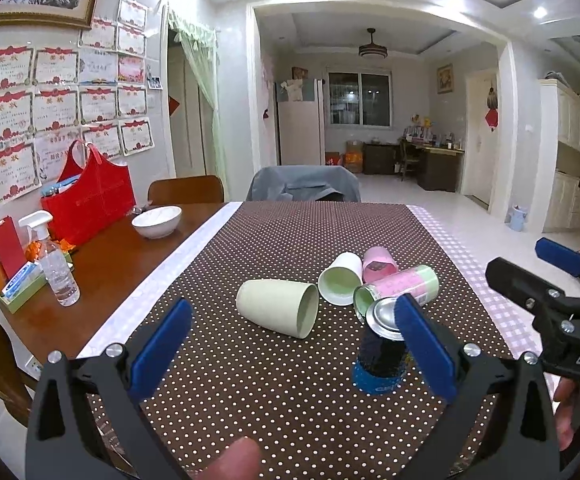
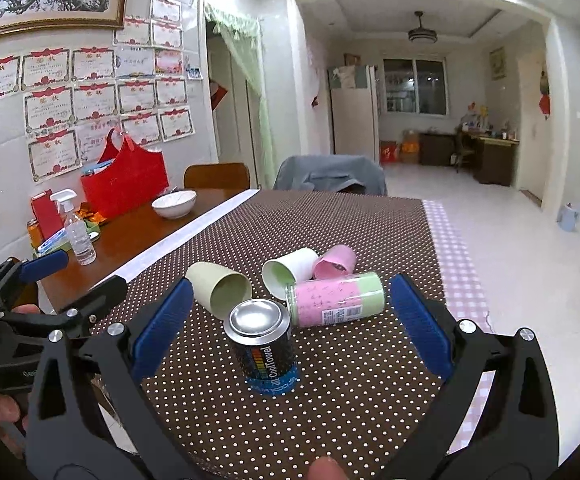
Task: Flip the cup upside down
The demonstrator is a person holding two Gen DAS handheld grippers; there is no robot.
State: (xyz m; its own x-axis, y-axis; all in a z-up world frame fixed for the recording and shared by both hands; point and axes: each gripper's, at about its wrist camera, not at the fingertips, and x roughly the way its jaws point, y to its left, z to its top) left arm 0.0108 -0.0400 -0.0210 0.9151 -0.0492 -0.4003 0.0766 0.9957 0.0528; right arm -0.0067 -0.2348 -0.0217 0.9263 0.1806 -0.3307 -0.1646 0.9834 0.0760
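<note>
A black "CoolTowel" can-shaped cup (image 2: 264, 354) stands on the dotted brown tablecloth (image 2: 350, 392) with its metal end up and its print inverted. It sits between the spread blue pads of my right gripper (image 2: 290, 326), which is open and not touching it. In the left wrist view the same black cup (image 1: 378, 356) is partly behind the right pad of my left gripper (image 1: 290, 340), also open and empty. A cream cup (image 1: 278, 308) lies on its side just ahead of the left gripper. My right gripper (image 1: 530, 270) shows at the right edge.
A white cup (image 2: 288, 274), a pink cup (image 2: 336, 262) and a pink-green tube (image 2: 338, 300) lie on their sides behind the black cup. On the bare wood at left are a white bowl (image 1: 157, 221), a spray bottle (image 1: 56, 268) and a red bag (image 1: 90, 200). A grey-draped chair (image 1: 304, 184) stands at the far end.
</note>
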